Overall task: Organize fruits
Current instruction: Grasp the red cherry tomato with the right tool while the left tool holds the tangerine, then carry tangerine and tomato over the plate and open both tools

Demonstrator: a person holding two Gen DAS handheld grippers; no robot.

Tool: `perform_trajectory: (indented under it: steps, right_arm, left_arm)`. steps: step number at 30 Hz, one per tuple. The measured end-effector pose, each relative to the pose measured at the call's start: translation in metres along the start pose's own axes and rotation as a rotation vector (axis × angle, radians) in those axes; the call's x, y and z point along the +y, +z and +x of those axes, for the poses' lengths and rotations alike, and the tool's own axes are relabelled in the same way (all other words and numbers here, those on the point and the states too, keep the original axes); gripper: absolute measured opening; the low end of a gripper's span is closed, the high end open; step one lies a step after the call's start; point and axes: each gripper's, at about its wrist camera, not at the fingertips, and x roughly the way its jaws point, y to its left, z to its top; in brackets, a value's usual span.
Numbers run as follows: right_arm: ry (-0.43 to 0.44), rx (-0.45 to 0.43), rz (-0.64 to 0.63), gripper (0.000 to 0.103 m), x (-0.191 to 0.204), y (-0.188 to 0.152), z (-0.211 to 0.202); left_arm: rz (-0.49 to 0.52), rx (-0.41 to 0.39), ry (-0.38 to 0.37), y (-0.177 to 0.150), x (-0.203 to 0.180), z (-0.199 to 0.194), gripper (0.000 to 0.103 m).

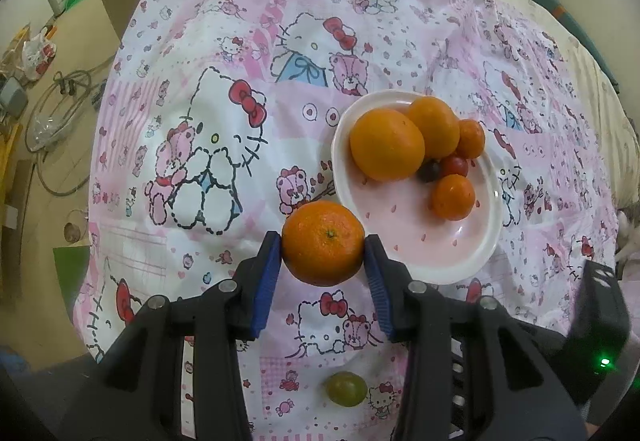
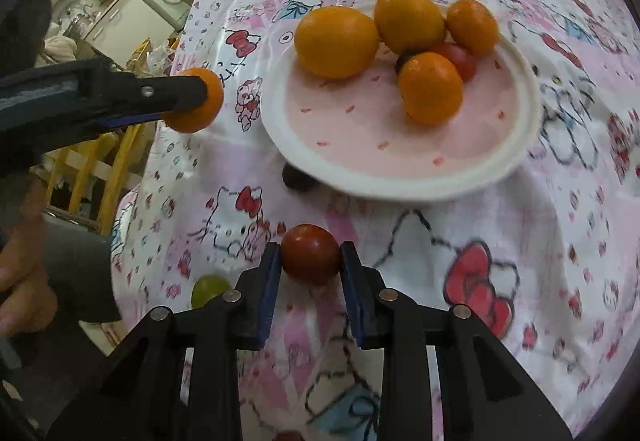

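The patterned cloth point(image 1: 208, 89) covers everything ahead of both sets of jaws. On it the white plate point(image 1: 416, 265) sits ahead and to the right of the left gripper point(image 1: 323, 244), and straight ahead of the right gripper point(image 2: 310, 255). The plate already carries two large oranges point(image 1: 387, 145), two smaller mandarins point(image 1: 453, 197) and a red cherry tomato point(image 1: 455, 165) beside a dark one, all bunched at the far side, the near half bare.

The left jaws are clenched on a mandarin point(image 1: 323, 244), held clear of the cloth just short of the rim. The right jaws grip a dark red tomato point(image 2: 310, 255) between the blue pads point(image 2: 267, 293). A green grape point(image 1: 346, 388) lies on the cloth behind the left fingertips, and a dark fruit point(image 2: 295, 177) sits against the plate's near edge.

The step in hand looks like carrying to the plate — both pieces loaded, neither delivered. Next, each should travel over the rim and be lowered onto the bare near half before the jaws part, so nothing rolls off.
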Motion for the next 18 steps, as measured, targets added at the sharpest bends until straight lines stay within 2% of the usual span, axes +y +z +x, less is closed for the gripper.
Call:
perform_trajectory:
  steps: [6, 11, 18]
  right_arm:
    - [0.000, -0.066, 0.052, 0.031, -0.021, -0.006, -0.034]
    - [-0.016, -0.156, 0.112, 0.031, -0.044, -0.005, -0.069]
    - [-0.018, -0.275, 0.177, 0.031, -0.072, 0.005, -0.112]
  left_arm:
    - [0.015, -0.004, 0.002, 0.000, -0.012, 0.001, 0.038]
    - [0.047, -0.014, 0.001, -0.001, -0.029, 0.000, 0.038]
    - [0.092, -0.072, 0.016, 0.002, -0.047, -0.007, 0.038]
